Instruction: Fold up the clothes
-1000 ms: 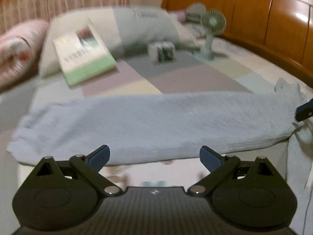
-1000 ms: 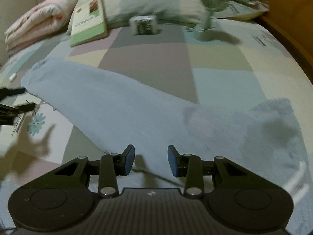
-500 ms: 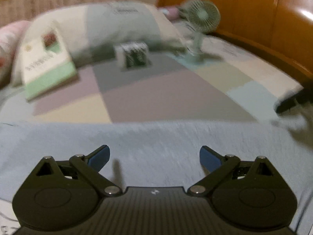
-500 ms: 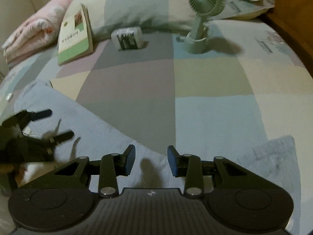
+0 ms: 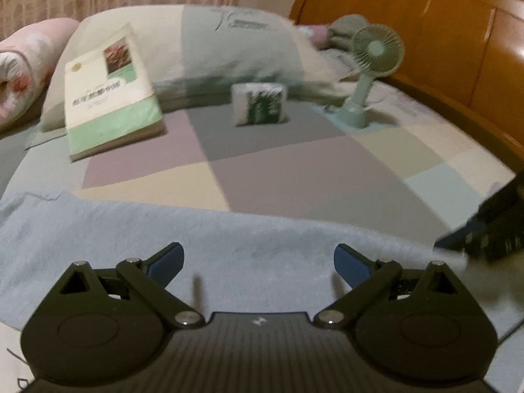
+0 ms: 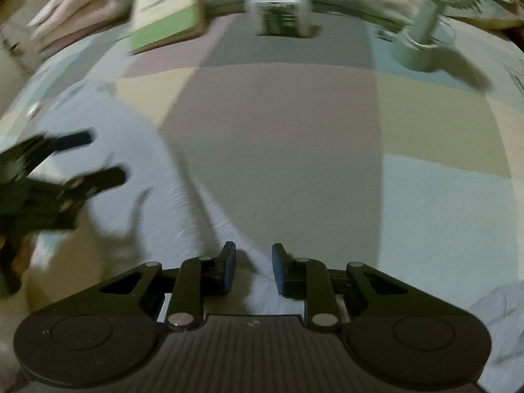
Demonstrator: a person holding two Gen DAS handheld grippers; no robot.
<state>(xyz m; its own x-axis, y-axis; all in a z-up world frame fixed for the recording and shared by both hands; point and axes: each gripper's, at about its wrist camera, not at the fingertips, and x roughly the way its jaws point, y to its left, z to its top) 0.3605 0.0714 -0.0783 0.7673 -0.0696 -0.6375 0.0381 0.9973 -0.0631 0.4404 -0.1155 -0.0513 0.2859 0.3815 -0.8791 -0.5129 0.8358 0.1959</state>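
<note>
A long light-blue garment (image 5: 229,239) lies flat across the patchwork bed sheet (image 5: 294,177). My left gripper (image 5: 257,258) hangs just over its middle, jaws wide open and holding nothing. The garment's far edge (image 6: 131,150) runs diagonally toward my right gripper (image 6: 252,265), whose jaws are closing. A ridge of the cloth lies between them, and a gap still shows at the pads. The left gripper (image 6: 65,163) appears at the left of the right wrist view. The right gripper (image 5: 491,229) is a dark blur at the right edge of the left wrist view.
At the head of the bed lie a green-and-white book (image 5: 111,98), a small tissue pack (image 5: 258,106) and a green desk fan (image 5: 373,59) before a pillow (image 5: 229,42). A pink quilt (image 5: 23,65) sits at the left, a wooden headboard (image 5: 442,32) at the right.
Both grippers have moved forward over the garment toward its far edge. The right gripper's jaws have narrowed around the cloth edge. The left gripper has stayed wide open.
</note>
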